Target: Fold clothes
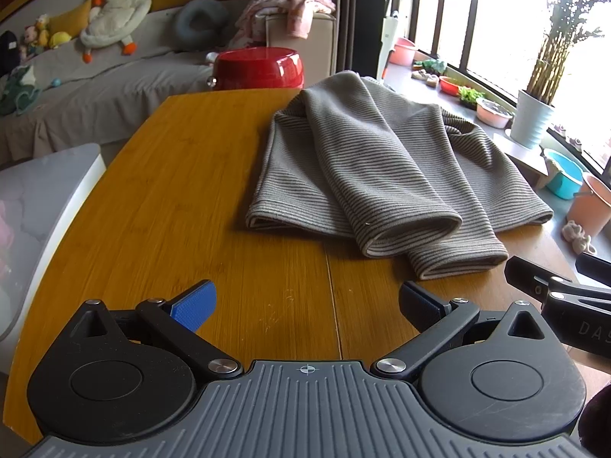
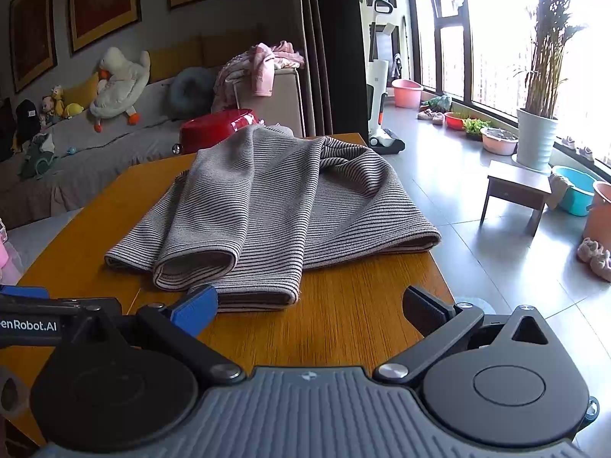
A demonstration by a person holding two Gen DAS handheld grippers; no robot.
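Left gripper (image 1: 305,307): wide, empty, above table (image 1: 191,210)
Right gripper (image 2: 309,307): wide, empty, near sweater (image 2: 267,206)
Sweater: partly folded, on table

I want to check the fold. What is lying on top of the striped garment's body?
Both sleeves lie folded lengthwise over the striped garment, cuffs toward the grippers, on the wooden table. The cloth and the table surface beneath them are covered.
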